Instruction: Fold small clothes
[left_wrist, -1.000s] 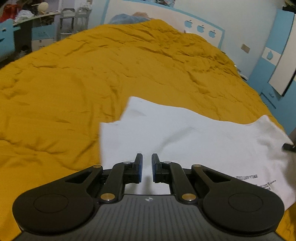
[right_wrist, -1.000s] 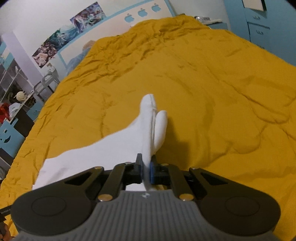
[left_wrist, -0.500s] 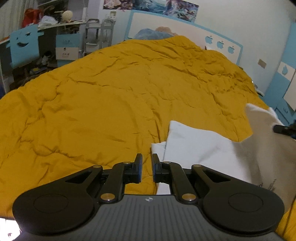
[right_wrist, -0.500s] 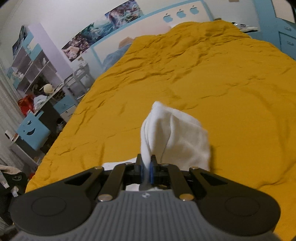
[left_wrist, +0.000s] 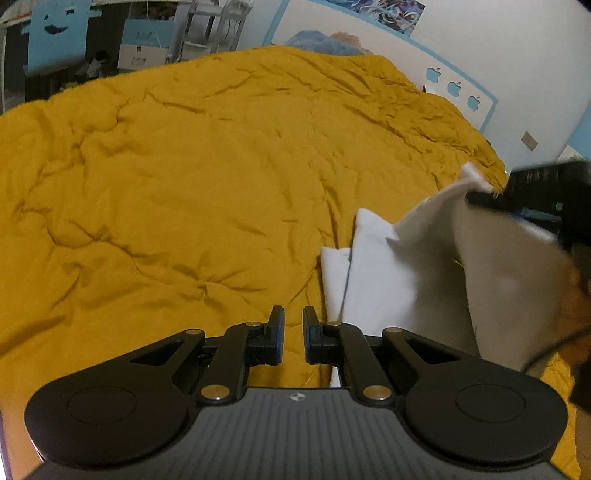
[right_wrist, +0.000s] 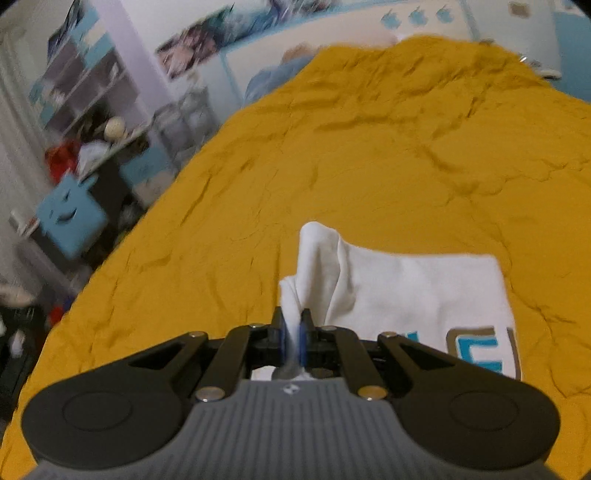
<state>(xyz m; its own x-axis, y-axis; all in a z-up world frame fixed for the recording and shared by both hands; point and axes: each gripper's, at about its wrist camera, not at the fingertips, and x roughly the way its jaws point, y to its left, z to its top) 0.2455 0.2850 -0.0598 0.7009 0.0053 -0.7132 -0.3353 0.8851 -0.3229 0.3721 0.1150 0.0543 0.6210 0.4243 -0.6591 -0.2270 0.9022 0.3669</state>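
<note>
The right gripper (right_wrist: 291, 332) pinched the white shirt's (right_wrist: 406, 291) edge; the left gripper (left_wrist: 293, 338) hung slightly open and empty, shirt lying to its right.

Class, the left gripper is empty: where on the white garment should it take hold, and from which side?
Probably the white garment's near-left edge, lying flat on the yellow duvet. The left gripper should approach from the left; the right gripper already pinches the lifted far end.

One white garment (right_wrist: 406, 291); one yellow quilt (left_wrist: 192, 177); two grippers, left (left_wrist: 293, 334) and right (right_wrist: 291, 326); three apple decals (left_wrist: 452, 88).
</note>
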